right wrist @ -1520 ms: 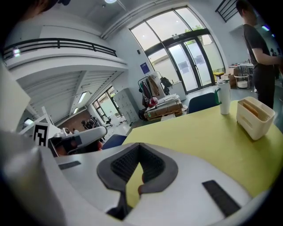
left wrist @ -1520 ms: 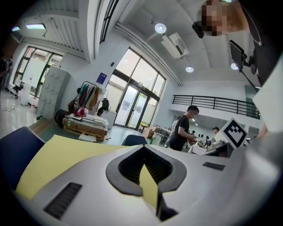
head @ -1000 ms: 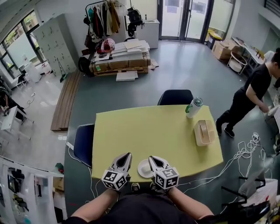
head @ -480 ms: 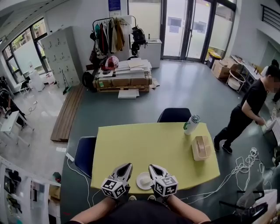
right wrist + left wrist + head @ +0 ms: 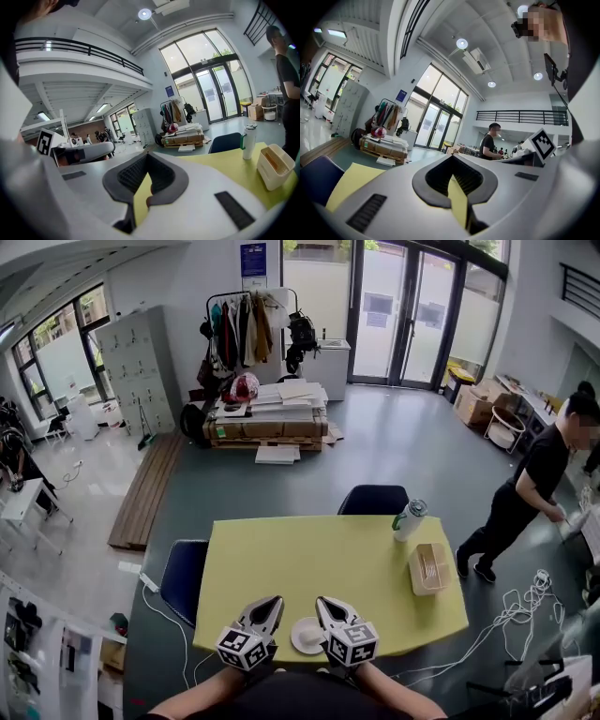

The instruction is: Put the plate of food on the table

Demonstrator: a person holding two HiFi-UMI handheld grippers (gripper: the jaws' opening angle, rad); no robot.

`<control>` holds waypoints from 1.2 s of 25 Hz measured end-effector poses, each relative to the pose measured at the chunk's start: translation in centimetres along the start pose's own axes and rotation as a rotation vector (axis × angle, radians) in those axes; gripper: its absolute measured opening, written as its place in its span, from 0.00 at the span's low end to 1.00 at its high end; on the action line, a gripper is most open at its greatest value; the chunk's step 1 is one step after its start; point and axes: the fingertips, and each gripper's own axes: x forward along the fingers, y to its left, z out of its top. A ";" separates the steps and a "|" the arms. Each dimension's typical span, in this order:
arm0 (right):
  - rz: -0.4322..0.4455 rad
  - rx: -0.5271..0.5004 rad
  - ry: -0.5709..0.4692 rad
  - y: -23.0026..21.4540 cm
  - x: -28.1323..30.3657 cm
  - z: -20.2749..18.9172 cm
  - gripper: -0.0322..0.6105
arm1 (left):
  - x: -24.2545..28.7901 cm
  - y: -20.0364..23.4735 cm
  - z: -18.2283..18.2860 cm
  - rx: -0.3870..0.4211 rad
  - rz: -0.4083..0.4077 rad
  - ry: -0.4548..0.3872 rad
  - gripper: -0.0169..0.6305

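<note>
The white plate stays put on the yellow table, between left gripper and right gripper, both closed on nothing; delivery looks complete.

Anything on the plate is too small to tell.

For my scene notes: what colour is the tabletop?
Pale yellow-green; the table shows best in the head view.
</note>
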 end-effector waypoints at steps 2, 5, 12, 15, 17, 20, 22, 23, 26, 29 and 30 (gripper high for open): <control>0.004 -0.013 -0.010 0.4 0.0 0.3 0.07 | -0.2 -0.1 0.3 0.010 -0.003 -0.005 0.04; -0.003 -0.033 -0.041 0.4 -0.5 0.9 0.07 | -0.3 -0.4 0.6 0.020 -0.005 -0.009 0.04; -0.020 -0.058 -0.085 0.4 -0.9 1.7 0.07 | -0.4 -0.4 0.6 0.031 -0.006 0.000 0.04; -0.021 -0.059 -0.079 0.6 -1.1 1.5 0.07 | -0.7 -0.7 0.6 0.032 -0.012 0.003 0.04; -0.022 -0.059 -0.076 0.7 -1.2 1.5 0.07 | -0.7 -0.9 0.7 0.033 -0.013 0.004 0.04; -0.022 -0.061 -0.075 0.8 -1.2 1.7 0.07 | -0.7 -0.9 0.8 0.032 -0.015 0.005 0.04; -0.023 -0.062 -0.075 0.7 -1.2 1.5 0.07 | -0.7 -0.9 0.7 0.032 -0.015 0.005 0.04; -0.024 -0.063 -0.074 0.7 -1.2 1.4 0.07 | -0.7 -1.0 0.6 0.032 -0.015 0.005 0.04; -0.027 -0.067 -0.073 0.5 -1.2 1.2 0.07 | -0.6 -1.0 0.2 0.032 -0.016 0.008 0.04; -0.030 -0.071 -0.074 0.5 -1.2 0.9 0.07 | -0.7 -1.0 -0.2 0.030 -0.018 0.010 0.04; -0.031 -0.071 -0.073 0.5 -1.2 0.8 0.07 | -0.7 -1.0 -0.3 0.029 -0.019 0.011 0.04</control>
